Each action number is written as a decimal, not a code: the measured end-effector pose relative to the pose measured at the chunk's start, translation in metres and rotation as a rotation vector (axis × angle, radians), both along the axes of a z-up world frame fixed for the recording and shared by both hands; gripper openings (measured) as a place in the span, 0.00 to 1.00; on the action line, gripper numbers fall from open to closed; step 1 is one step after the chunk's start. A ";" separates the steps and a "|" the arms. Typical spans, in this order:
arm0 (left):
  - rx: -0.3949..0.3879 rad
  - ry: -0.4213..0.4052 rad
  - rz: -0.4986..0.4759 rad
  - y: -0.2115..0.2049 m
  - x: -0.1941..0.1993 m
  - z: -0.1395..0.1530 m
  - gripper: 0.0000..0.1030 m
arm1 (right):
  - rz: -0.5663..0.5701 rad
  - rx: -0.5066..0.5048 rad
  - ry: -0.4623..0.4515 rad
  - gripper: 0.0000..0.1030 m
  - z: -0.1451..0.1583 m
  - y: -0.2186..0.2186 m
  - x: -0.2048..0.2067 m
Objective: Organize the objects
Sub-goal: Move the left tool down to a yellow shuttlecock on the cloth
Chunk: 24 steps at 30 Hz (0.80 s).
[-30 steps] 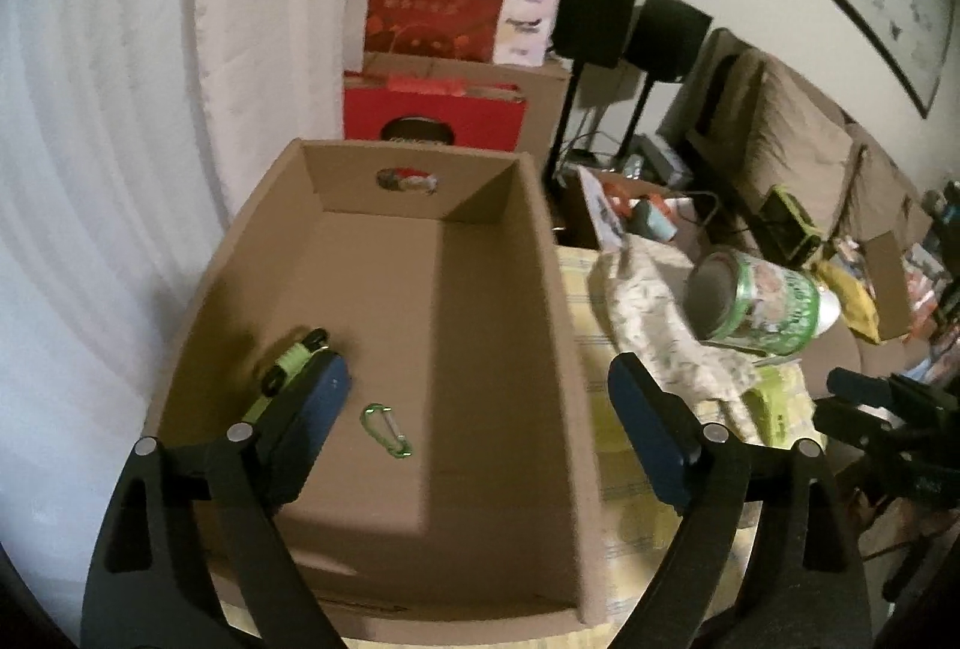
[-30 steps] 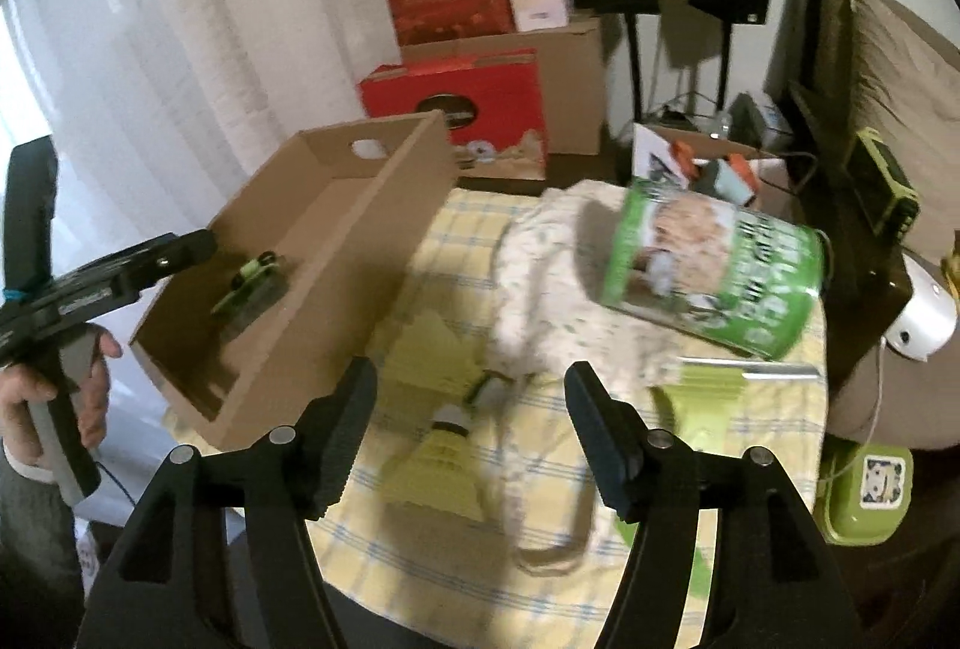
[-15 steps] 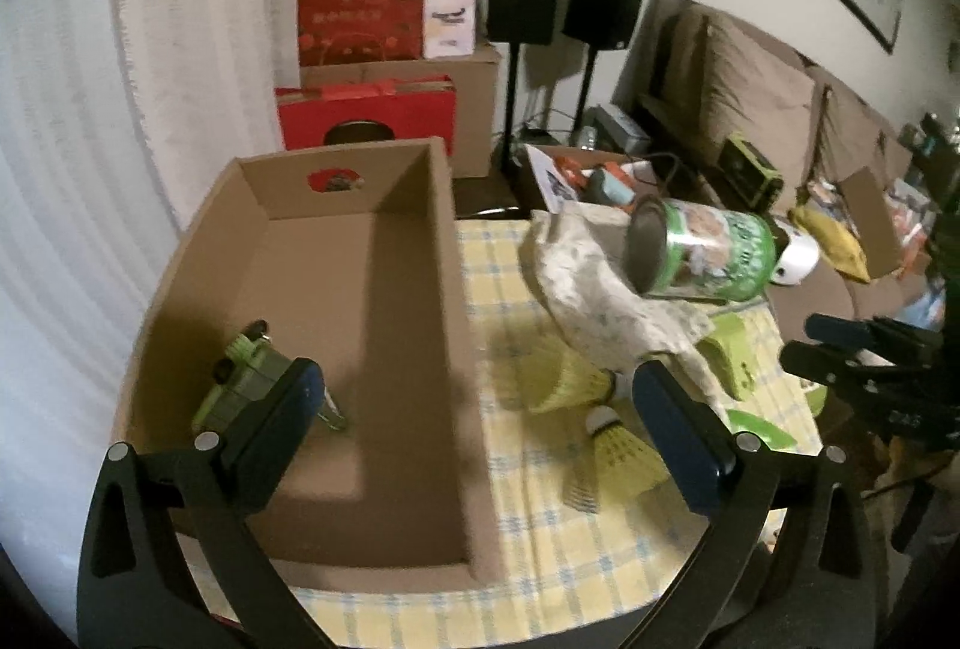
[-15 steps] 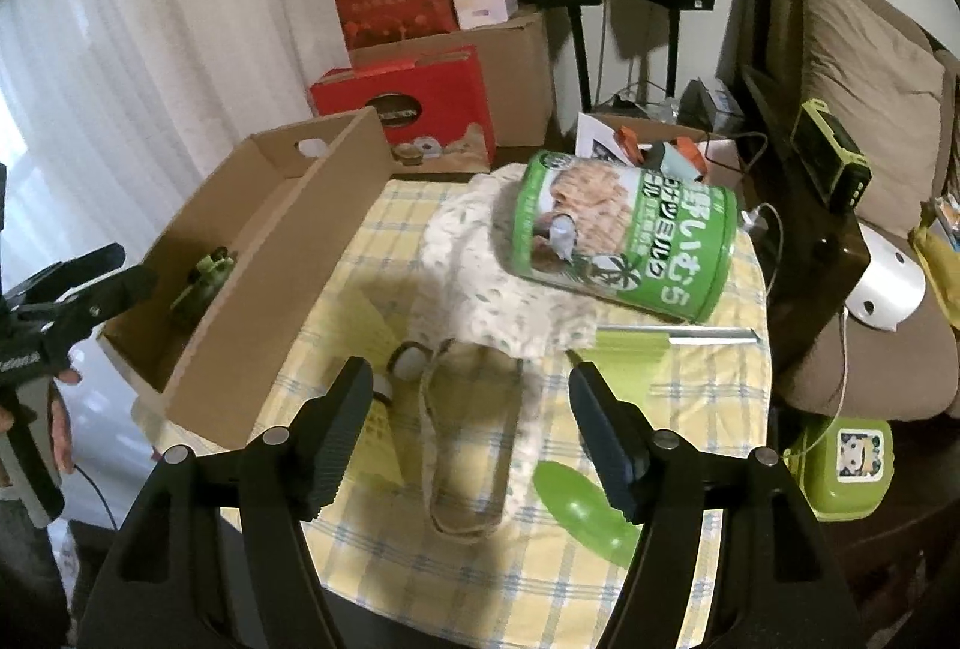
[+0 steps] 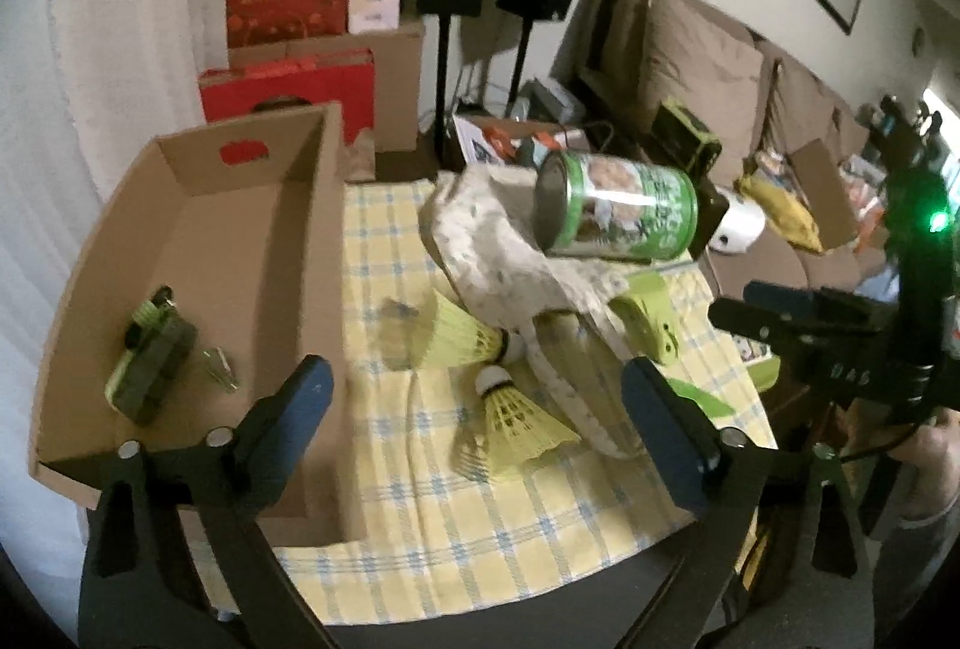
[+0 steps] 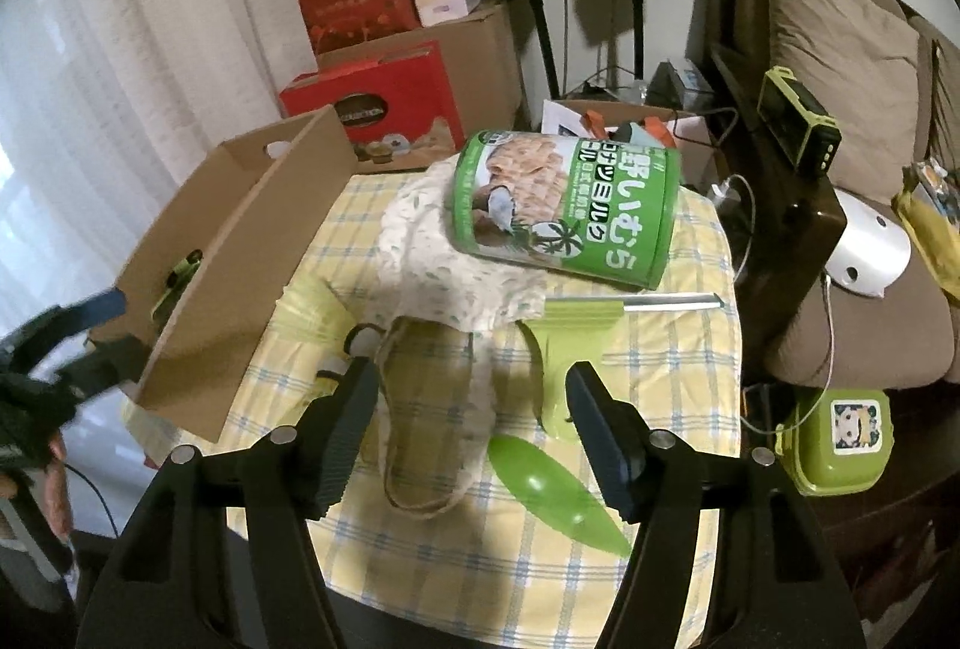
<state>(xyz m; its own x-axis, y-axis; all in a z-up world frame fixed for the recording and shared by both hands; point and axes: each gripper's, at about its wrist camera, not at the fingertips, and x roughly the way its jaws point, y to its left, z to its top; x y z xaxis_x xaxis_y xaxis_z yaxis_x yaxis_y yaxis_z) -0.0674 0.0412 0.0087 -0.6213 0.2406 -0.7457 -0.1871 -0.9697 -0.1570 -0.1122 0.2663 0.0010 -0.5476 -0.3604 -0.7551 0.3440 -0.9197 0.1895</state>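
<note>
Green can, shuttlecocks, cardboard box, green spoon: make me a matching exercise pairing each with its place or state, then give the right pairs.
Things:
1. green can
2. yellow shuttlecocks
3. cardboard box
4. green spoon

Places or states:
A. stands at the table's left side, a small green-and-black item inside
B. lies on its side on top of the white cloth bag
C. lies on the checked tablecloth, nearest the right hand-held gripper
D. lie on the tablecloth between the box and the cloth bag

Pairs: 1-B, 2-D, 3-A, 4-C
</note>
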 end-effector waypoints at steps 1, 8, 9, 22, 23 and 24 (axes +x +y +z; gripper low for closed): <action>0.005 -0.010 -0.003 0.003 0.000 -0.003 0.87 | -0.001 -0.003 -0.001 0.64 0.000 0.001 0.000; 0.010 -0.079 -0.022 0.024 -0.013 -0.022 0.75 | -0.016 -0.020 -0.019 0.56 -0.006 0.006 0.002; 0.009 -0.094 -0.020 0.026 -0.017 -0.025 0.70 | -0.019 -0.023 -0.022 0.54 -0.007 0.008 0.001; -0.032 -0.237 0.010 0.041 -0.049 -0.081 0.65 | 0.005 -0.041 -0.026 0.45 -0.012 0.002 -0.003; -0.032 -0.246 0.014 0.041 -0.051 -0.085 0.64 | 0.006 -0.043 -0.027 0.45 -0.012 0.002 -0.004; -0.032 -0.254 0.017 0.041 -0.053 -0.089 0.64 | 0.009 -0.045 -0.029 0.45 -0.013 0.002 -0.005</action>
<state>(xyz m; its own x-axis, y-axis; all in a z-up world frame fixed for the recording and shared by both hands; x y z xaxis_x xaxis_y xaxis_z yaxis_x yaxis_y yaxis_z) -0.1205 0.0825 -0.0800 -0.4168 0.2055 -0.8855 -0.1291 -0.9776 -0.1661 -0.1172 0.2682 -0.0123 -0.5226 -0.3987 -0.7536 0.3457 -0.9071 0.2402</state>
